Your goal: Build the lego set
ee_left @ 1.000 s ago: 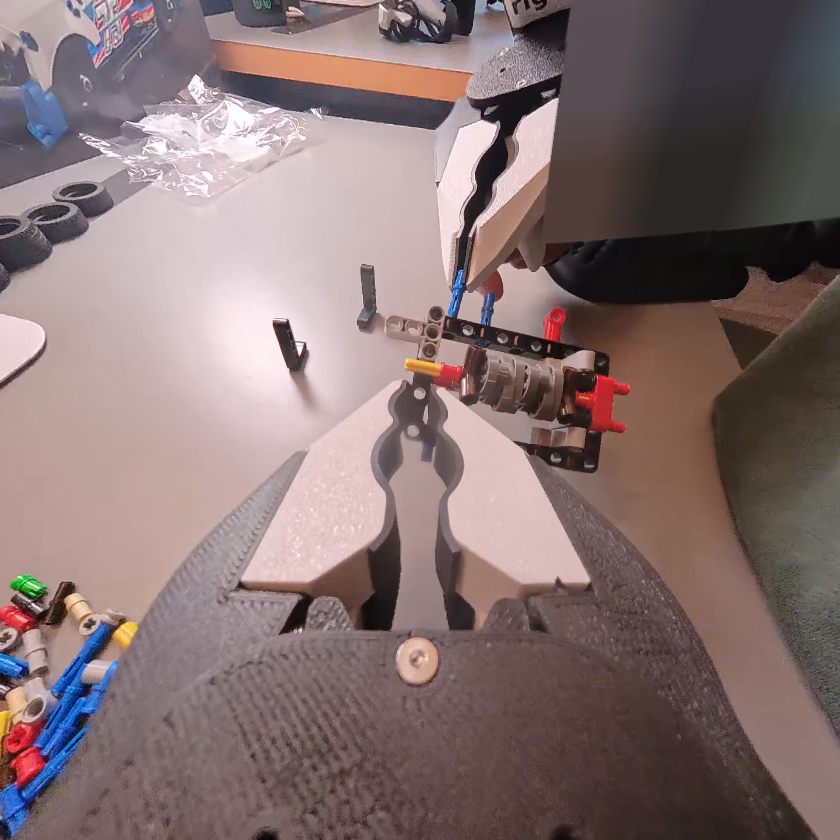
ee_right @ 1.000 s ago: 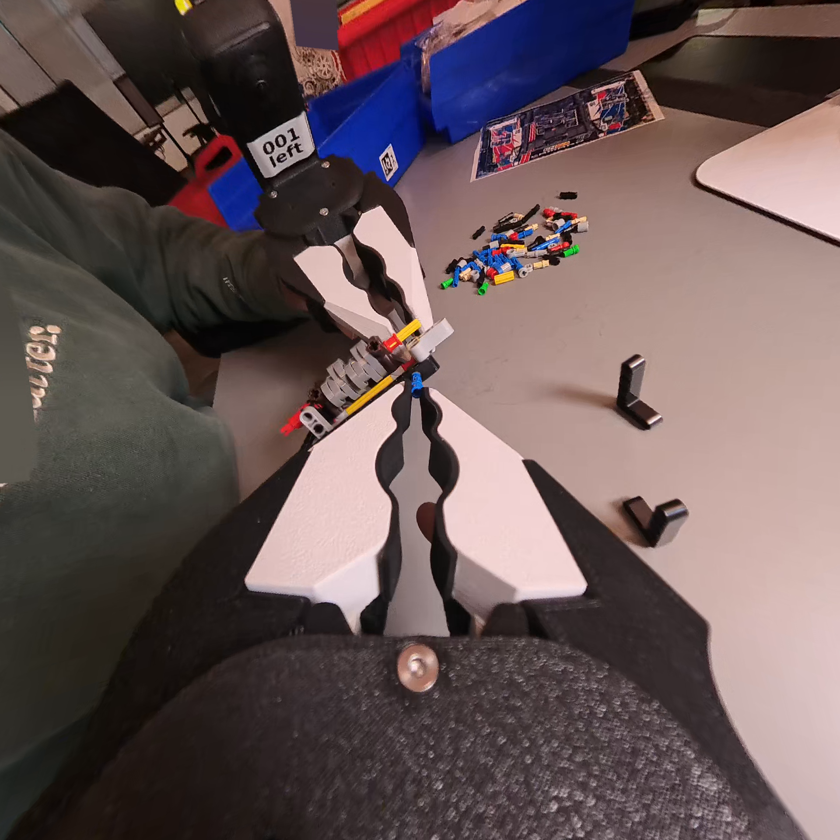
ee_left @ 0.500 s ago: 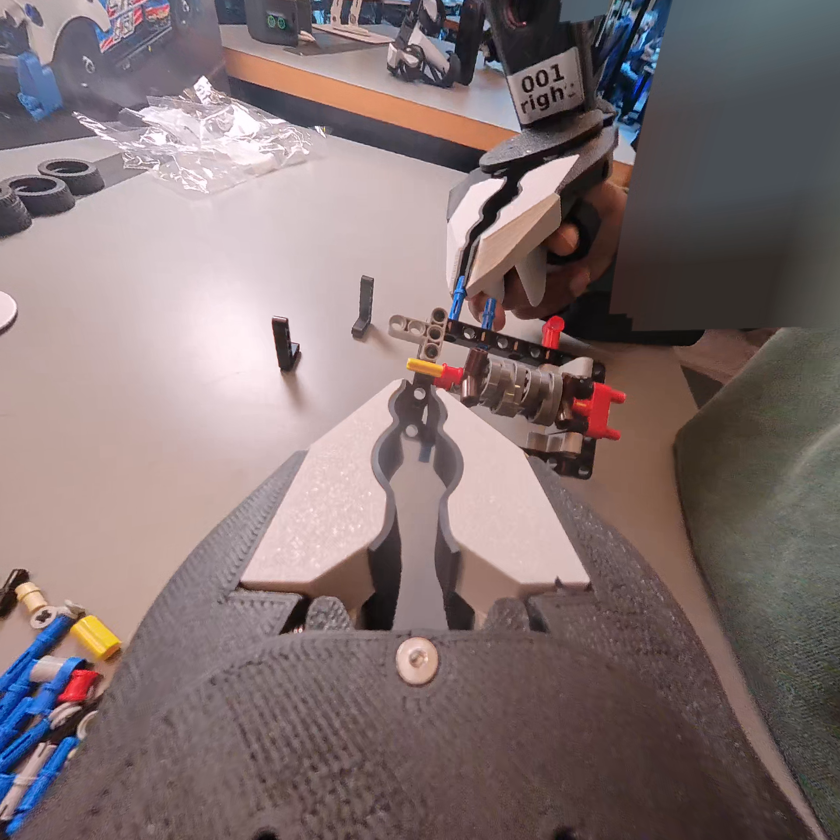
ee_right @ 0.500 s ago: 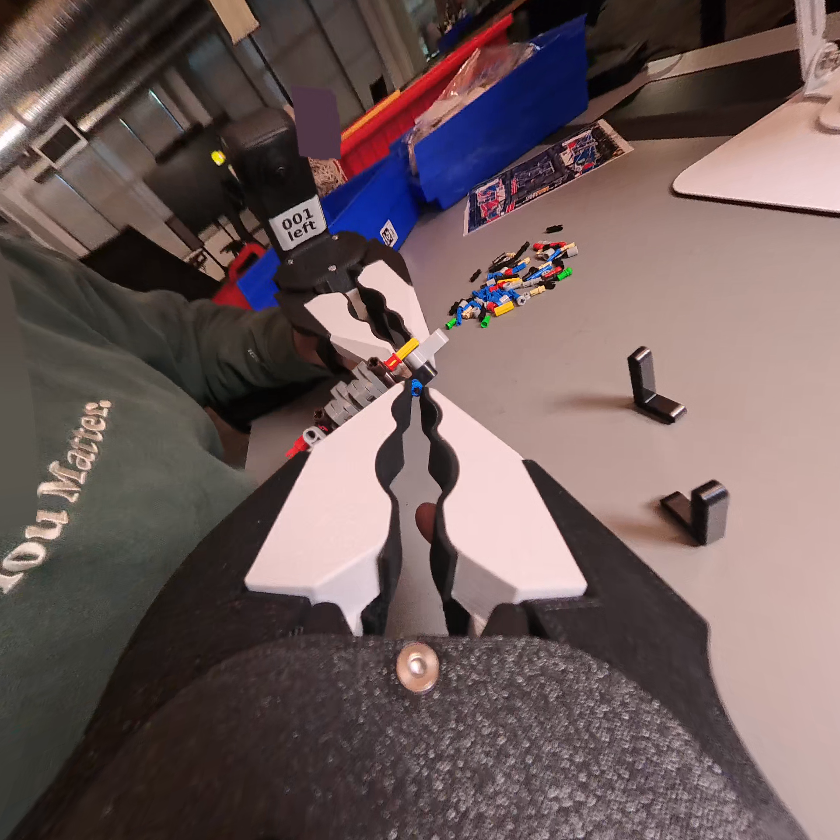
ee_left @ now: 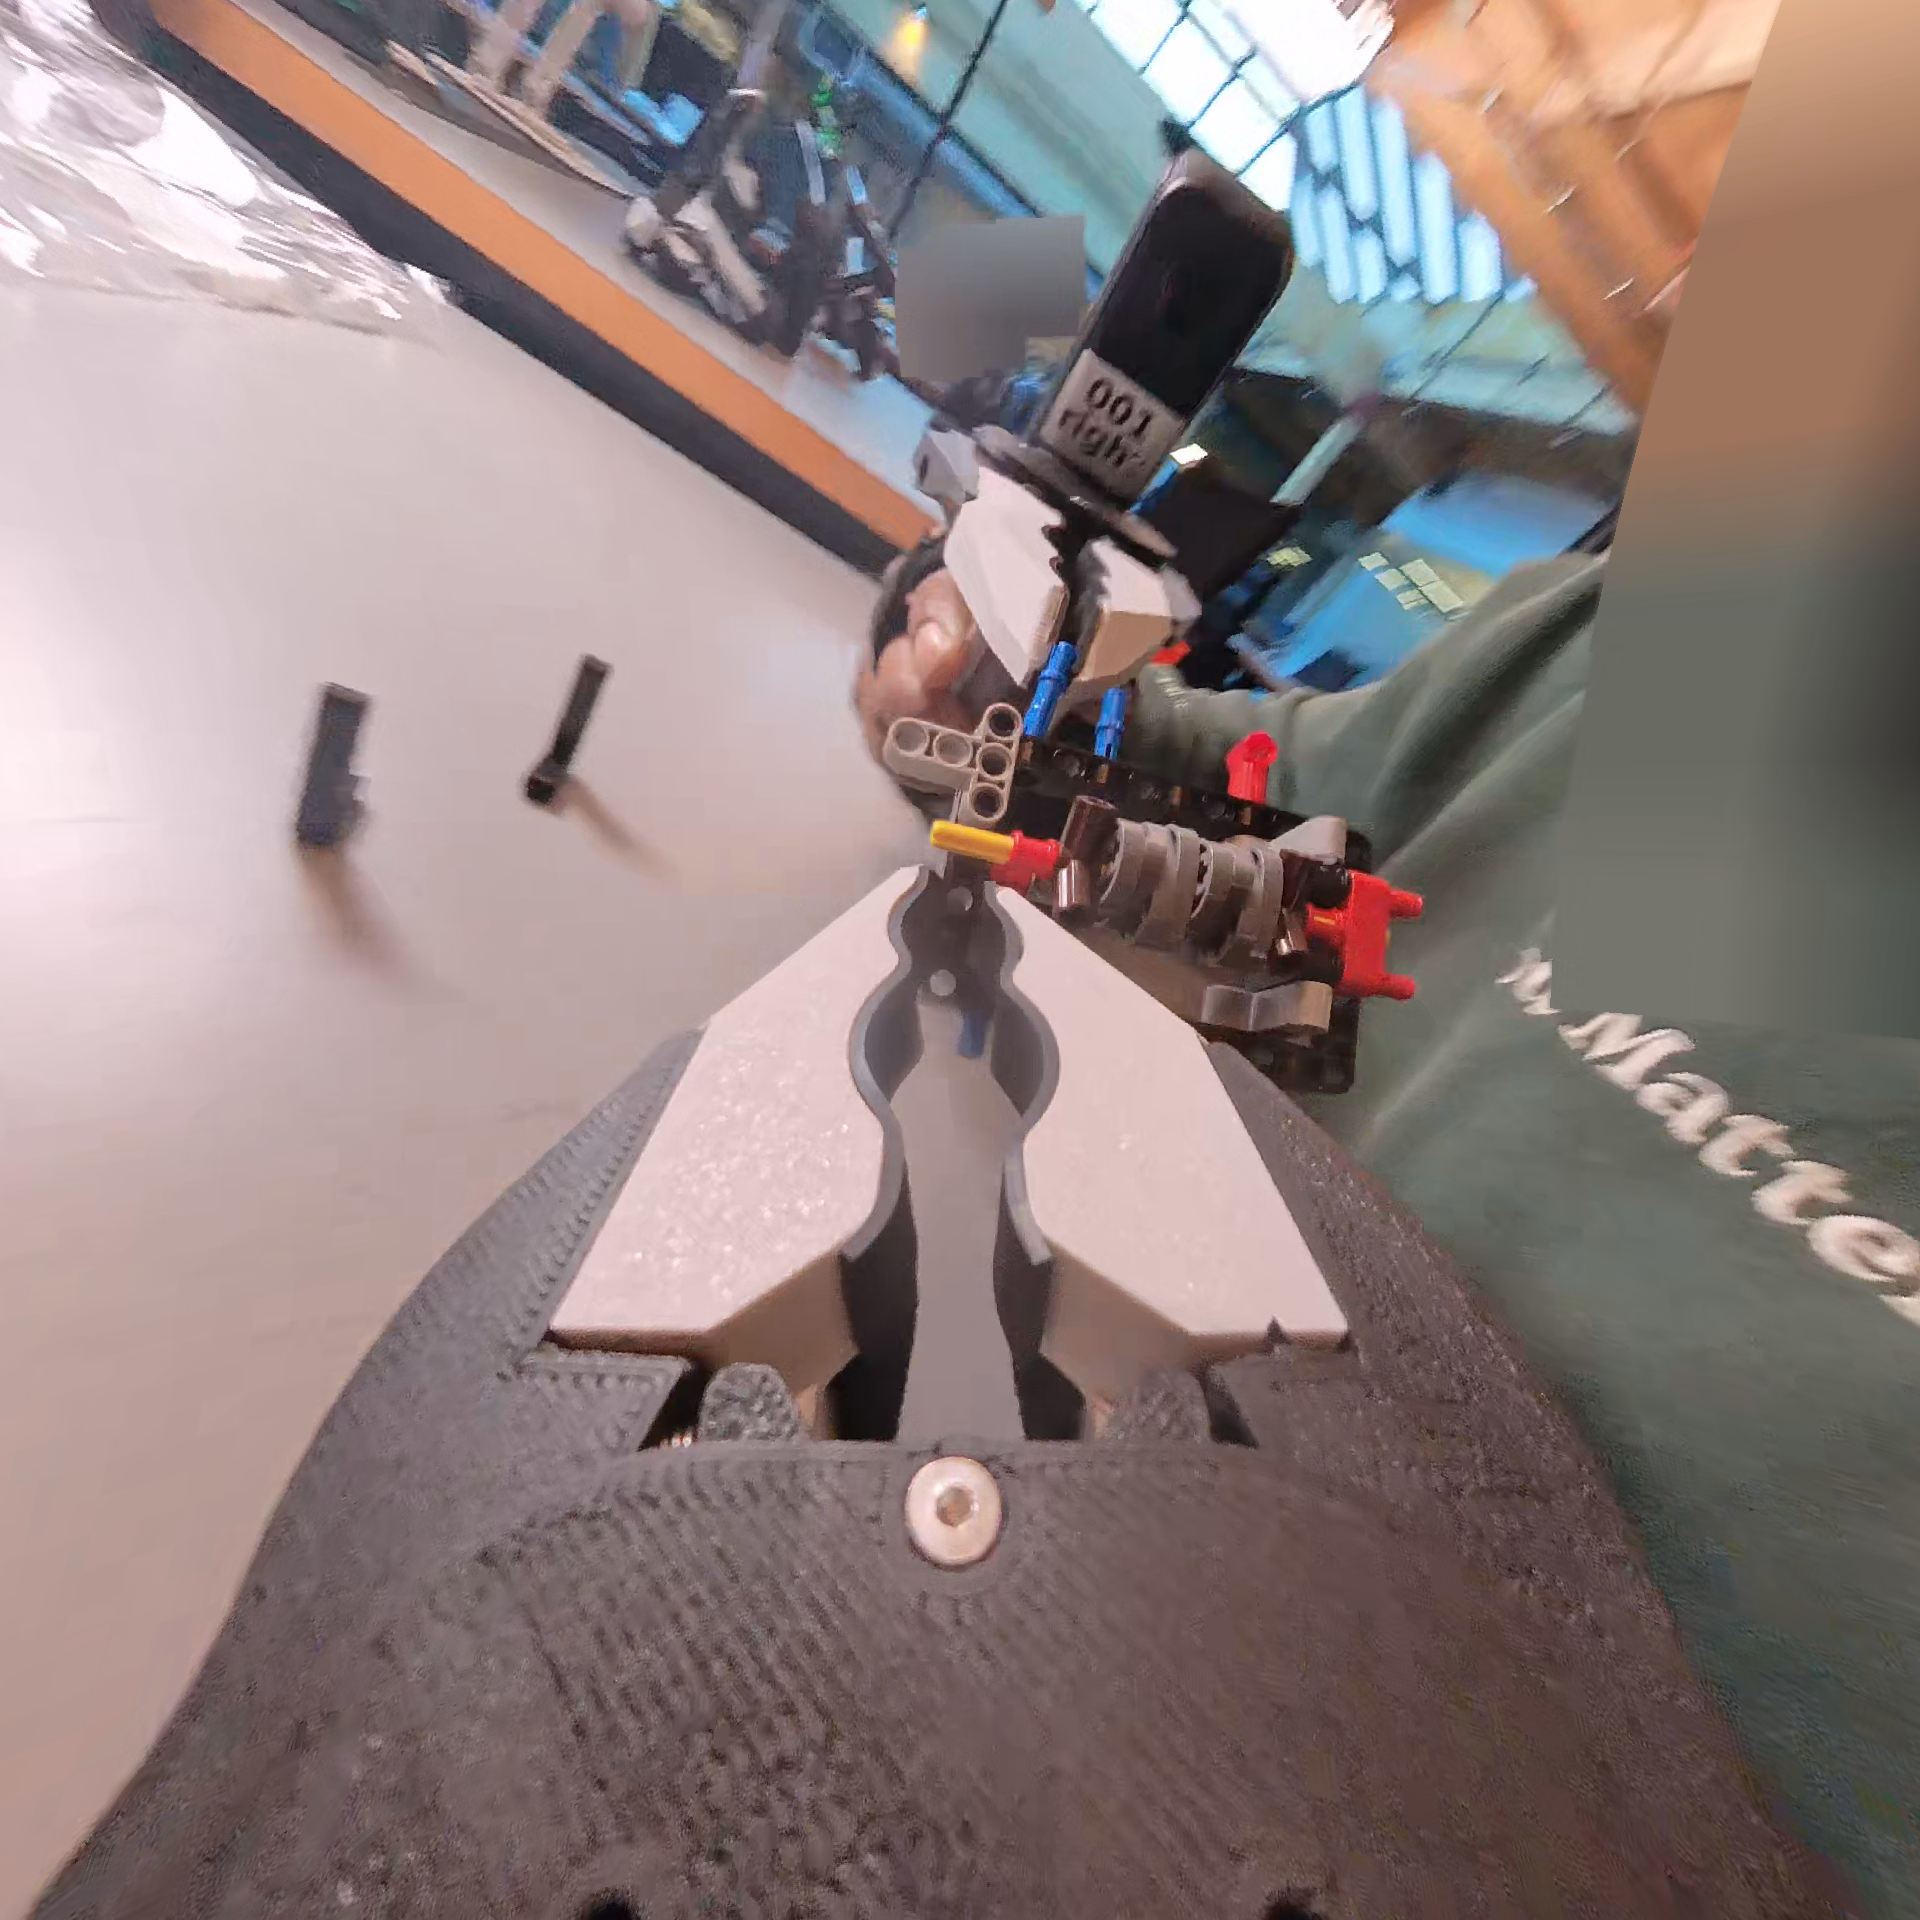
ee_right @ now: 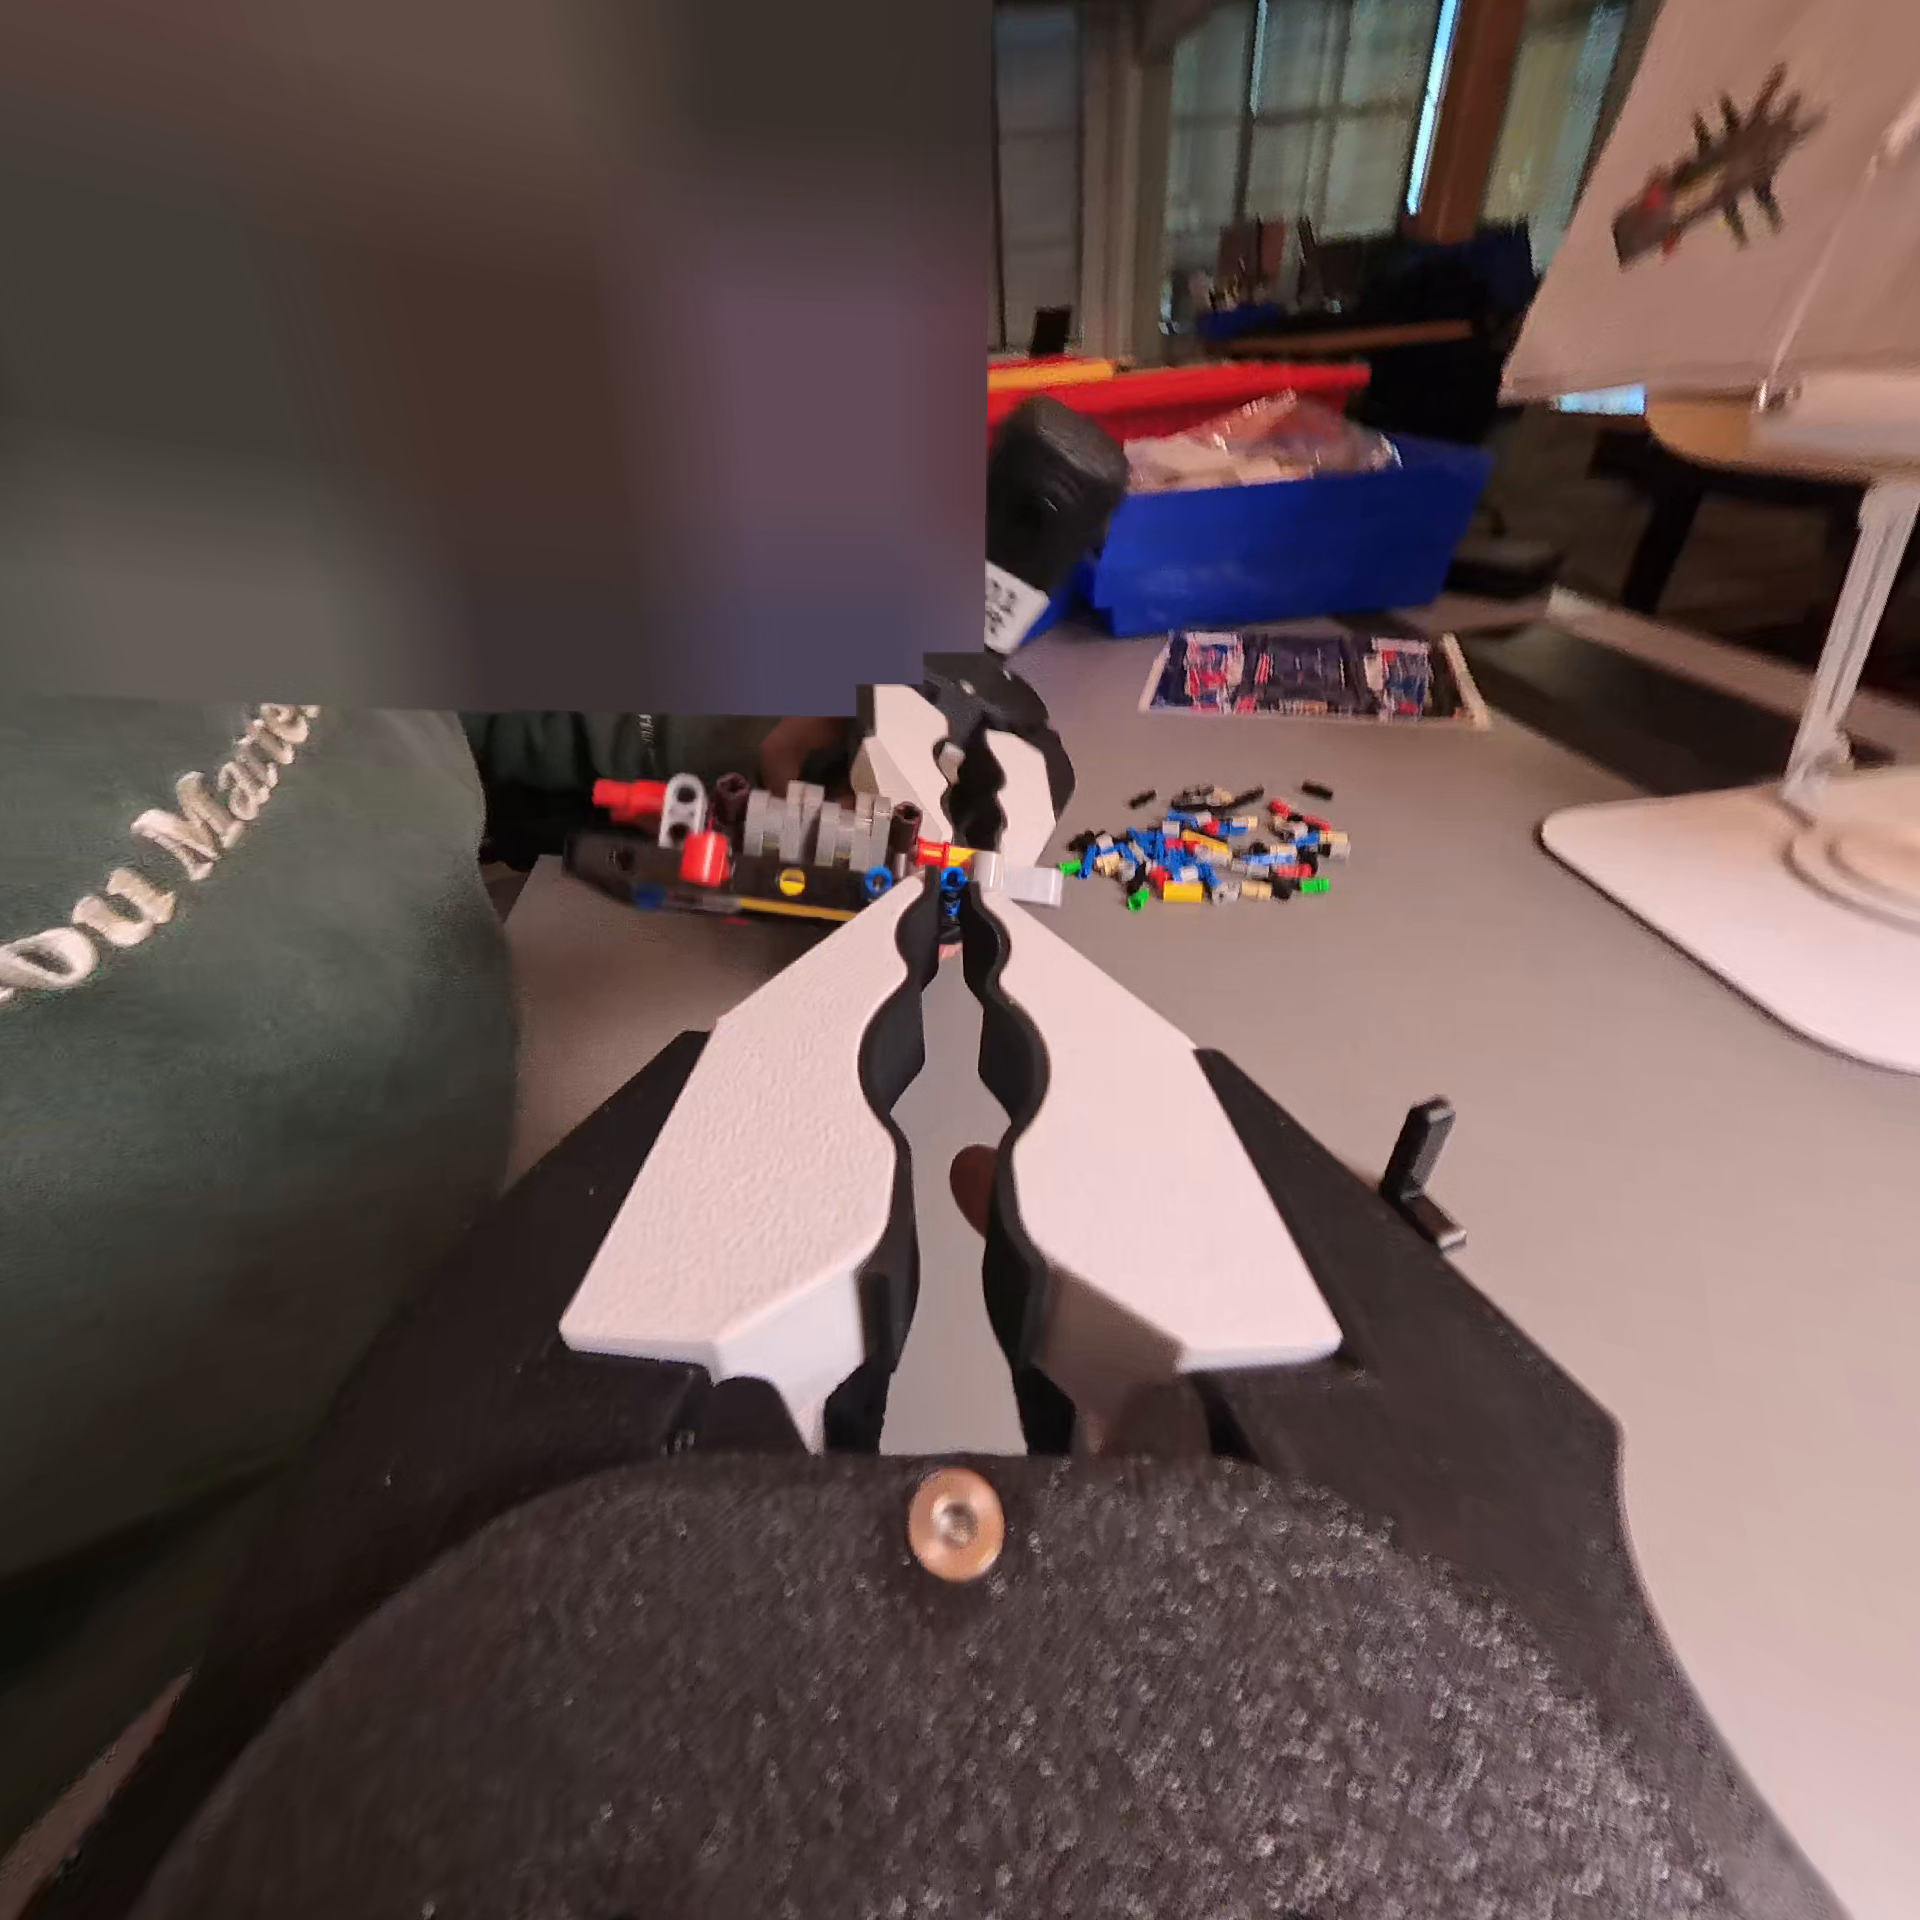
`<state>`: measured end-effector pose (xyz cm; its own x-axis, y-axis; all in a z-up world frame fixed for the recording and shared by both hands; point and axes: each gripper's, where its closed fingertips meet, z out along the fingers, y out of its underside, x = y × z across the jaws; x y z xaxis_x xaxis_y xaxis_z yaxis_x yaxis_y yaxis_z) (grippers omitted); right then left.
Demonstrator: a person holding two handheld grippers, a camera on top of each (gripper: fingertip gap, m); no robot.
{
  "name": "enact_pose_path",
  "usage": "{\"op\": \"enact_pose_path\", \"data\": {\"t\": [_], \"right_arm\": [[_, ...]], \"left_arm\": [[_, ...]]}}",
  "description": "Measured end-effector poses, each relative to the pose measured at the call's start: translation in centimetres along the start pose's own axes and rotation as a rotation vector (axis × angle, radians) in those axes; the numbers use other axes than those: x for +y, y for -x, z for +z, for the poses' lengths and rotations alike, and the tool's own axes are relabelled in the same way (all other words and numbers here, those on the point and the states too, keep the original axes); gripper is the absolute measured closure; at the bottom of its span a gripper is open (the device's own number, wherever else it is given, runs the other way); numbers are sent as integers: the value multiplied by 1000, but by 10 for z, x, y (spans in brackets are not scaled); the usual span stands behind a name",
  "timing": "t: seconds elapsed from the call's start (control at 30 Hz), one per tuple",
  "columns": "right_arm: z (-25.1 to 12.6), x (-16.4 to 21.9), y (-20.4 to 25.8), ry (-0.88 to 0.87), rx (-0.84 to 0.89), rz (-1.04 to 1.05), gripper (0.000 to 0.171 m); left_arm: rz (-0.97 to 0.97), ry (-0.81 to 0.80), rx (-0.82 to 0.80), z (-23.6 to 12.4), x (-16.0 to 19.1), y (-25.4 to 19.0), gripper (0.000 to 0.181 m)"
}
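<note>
Gripping the lego assembly (ee_left: 1164,883) by its black frame above the grey table (ee_left: 260,935), the left gripper (ee_left: 954,904) was clamped shut; the right gripper (ee_right: 948,902) pinched a blue pin (ee_left: 1047,681) at the assembly's beam.

Lego assembly (ee_right: 769,847) between both tongs, loose pieces (ee_right: 1210,847) right of it, bin (ee_right: 1278,540) behind

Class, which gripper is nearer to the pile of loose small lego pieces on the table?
Left. The left gripper sits just beside the pile; the right gripper points in from farther back.
</note>
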<state>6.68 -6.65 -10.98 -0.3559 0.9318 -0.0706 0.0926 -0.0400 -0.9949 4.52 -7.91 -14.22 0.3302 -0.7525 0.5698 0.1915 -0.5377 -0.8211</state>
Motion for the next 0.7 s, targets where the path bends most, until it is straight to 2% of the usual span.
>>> {"op": "enact_pose_path", "data": {"t": [0.13,0.2,0.23,0.3,0.33,0.5,0.6,0.7], "right_arm": [[0,-5,4,11,-18,-84,169],[4,8,6,97,-30,-71,171],[12,25,11,170,-47,-60,171],[14,6,11,47,-38,19,171],[7,-4,3,34,-10,16,171],[-6,4,-8,127,44,-41,171],[-4,14,-20,142,86,-14,171],[-12,11,-39,121,159,15,171]], "left_arm": [[-84,-33,80,0,-2,-6,177],[-71,-63,101,0,-10,-12,176],[-39,-45,95,3,-11,-15,176],[80,33,7,6,-5,-9,175],[58,9,13,1,-10,-9,176],[163,45,-72,-14,-6,3,176],[220,151,-125,-14,4,12,176],[320,363,-252,-21,28,35,175]]}}
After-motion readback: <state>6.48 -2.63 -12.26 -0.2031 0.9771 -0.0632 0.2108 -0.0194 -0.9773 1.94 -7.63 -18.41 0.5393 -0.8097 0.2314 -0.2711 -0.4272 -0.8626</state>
